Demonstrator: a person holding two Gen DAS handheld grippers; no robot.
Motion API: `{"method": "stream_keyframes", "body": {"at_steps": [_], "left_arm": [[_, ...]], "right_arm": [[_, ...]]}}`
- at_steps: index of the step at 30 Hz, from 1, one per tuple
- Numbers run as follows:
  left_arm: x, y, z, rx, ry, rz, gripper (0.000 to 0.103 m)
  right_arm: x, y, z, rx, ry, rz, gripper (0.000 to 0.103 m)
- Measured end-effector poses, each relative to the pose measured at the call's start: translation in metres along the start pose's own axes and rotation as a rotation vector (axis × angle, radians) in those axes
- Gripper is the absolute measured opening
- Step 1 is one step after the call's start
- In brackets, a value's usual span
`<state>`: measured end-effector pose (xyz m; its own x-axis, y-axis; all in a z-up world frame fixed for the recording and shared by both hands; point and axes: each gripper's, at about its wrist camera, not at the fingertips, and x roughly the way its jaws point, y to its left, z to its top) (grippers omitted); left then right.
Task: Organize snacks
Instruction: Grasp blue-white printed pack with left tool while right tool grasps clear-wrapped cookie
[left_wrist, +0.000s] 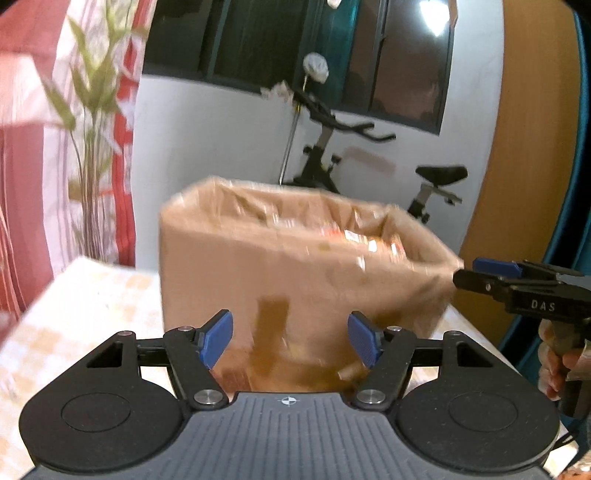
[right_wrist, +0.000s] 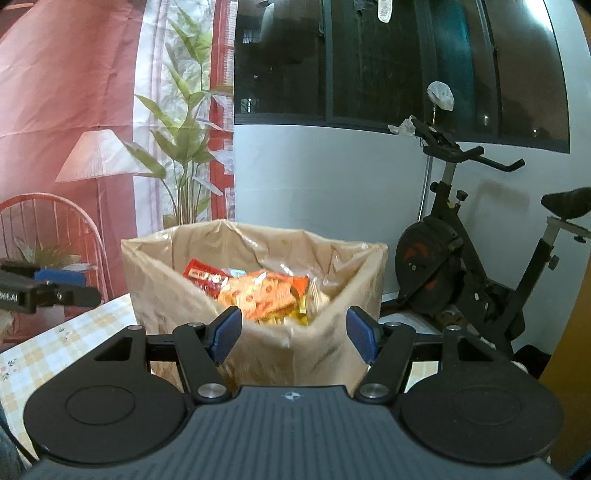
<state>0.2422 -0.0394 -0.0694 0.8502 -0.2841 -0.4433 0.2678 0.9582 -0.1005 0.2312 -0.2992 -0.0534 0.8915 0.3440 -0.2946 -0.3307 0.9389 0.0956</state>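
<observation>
Presently, an open cardboard box (right_wrist: 255, 295) is found standing on the desk (right_wrist: 55, 354), which is covered with a yellow-checked cloth. The box is lined with a clear plastic bag whose edge is folded over the rim. Inside it, snack packets (right_wrist: 258, 291) are seen piled together: a red wrapper towards the back left, orange packets in the middle, and yellow ones lower down. Brand text cannot be read. In the left wrist view the box (left_wrist: 295, 280) is blurred, and only orange and red patches of its contents can be made out.

The left claw (left_wrist: 290, 338) is held before the near face of the box, its blue pads apart and nothing gripped between them. The right claw (right_wrist: 293, 338) is likewise held with pads apart and empty, level with the near rim of the box. Each claw is caught at the edge of the other's view, and part of a hand (left_wrist: 554, 369) is seen on the right grip.

Behind the desk, an exercise bike (right_wrist: 461, 258) is noted against a white wall, beneath a dark window (right_wrist: 388, 66). To the left, a printed backdrop (right_wrist: 74, 110) showing a lamp, a chair and leafy plants is hung. Nothing is observed between the claws and the box.
</observation>
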Motion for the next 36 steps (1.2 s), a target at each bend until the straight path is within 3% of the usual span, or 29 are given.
{"method": "stream_keyframes", "body": {"at_steps": [8, 15, 24, 32, 36], "left_arm": [[0.040, -0.014, -0.032, -0.045, 0.145, -0.024, 0.070], [0.075, -0.046, -0.054, 0.007, 0.221, -0.037, 0.071], [0.093, -0.049, -0.068, -0.003, 0.297, -0.004, 0.071], [0.096, -0.046, -0.074, 0.002, 0.317, -0.003, 0.071], [0.105, -0.052, -0.076, -0.011, 0.329, -0.004, 0.071]], "right_arm": [[-0.003, -0.015, -0.043, 0.010, 0.028, -0.015, 0.066], [0.007, -0.026, -0.090, 0.021, 0.084, -0.054, 0.066], [0.030, -0.045, -0.142, 0.037, 0.214, -0.084, 0.064], [0.045, -0.042, -0.145, 0.101, 0.269, -0.115, 0.061], [0.034, -0.044, -0.141, 0.219, 0.285, -0.064, 0.061]]}}
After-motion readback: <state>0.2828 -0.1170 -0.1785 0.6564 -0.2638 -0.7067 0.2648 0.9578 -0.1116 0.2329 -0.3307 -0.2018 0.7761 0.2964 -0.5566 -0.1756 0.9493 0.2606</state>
